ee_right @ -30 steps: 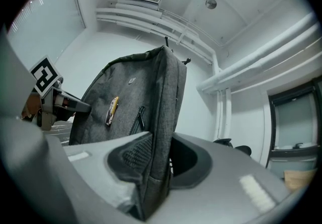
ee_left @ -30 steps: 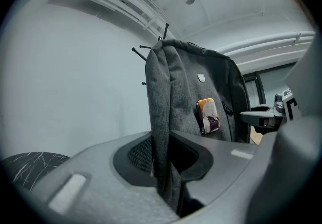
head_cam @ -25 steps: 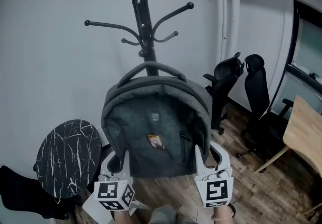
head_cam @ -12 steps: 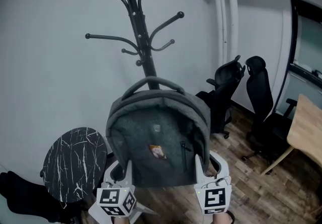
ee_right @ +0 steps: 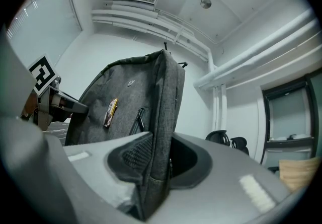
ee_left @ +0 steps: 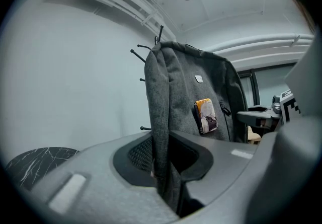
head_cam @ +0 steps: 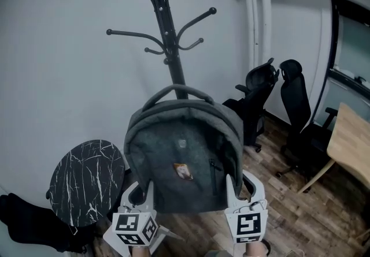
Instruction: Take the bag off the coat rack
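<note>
A dark grey felt backpack (head_cam: 184,157) with a small orange tag on its front hangs in the air in front of the black coat rack (head_cam: 172,48), free of its hooks. My left gripper (head_cam: 140,192) is shut on the backpack's lower left edge (ee_left: 161,132). My right gripper (head_cam: 238,187) is shut on its lower right edge (ee_right: 158,137). The carry handle (head_cam: 173,89) stands up at the top, overlapping the rack's pole in the head view. The rack's hooks carry nothing.
A round black marble-patterned side table (head_cam: 85,175) stands at the lower left. Two black office chairs (head_cam: 277,105) stand at the right near a wooden desk corner (head_cam: 350,146). A white wall is behind the rack, wood floor below.
The backpack and both grippers have stayed together in the same grip. The view shifted slightly, and the rack now appears a little higher and farther right behind the bag.
</note>
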A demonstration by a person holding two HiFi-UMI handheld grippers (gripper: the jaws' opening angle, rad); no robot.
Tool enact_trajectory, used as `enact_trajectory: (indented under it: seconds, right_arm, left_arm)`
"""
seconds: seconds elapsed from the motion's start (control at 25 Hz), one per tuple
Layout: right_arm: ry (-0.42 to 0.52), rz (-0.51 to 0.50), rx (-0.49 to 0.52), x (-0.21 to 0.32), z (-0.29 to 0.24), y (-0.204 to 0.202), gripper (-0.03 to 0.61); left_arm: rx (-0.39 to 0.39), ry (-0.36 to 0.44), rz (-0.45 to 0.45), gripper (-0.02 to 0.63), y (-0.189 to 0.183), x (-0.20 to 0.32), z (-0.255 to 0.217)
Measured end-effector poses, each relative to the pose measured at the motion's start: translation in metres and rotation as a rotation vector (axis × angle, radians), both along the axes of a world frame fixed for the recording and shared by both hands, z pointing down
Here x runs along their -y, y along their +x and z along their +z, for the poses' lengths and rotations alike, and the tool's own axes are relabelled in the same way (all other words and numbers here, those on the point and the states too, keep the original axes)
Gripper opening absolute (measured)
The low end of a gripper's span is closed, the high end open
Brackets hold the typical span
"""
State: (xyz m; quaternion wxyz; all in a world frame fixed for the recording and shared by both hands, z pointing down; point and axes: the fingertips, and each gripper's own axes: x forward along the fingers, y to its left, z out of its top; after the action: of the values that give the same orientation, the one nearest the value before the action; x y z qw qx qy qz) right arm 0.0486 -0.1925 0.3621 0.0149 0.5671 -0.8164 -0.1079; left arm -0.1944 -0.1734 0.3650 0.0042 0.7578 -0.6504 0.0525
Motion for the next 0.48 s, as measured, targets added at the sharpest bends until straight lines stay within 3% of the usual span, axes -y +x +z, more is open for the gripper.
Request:
enact_trajectory:
  seconds: [0.48]
  right_arm:
    - [0.013,0.008,-0.026,-0.066,-0.004,-0.016,0.095]
  left_arm:
    - [-0.028,0.015,0.007,0.066,-0.015,-0.066,0.001]
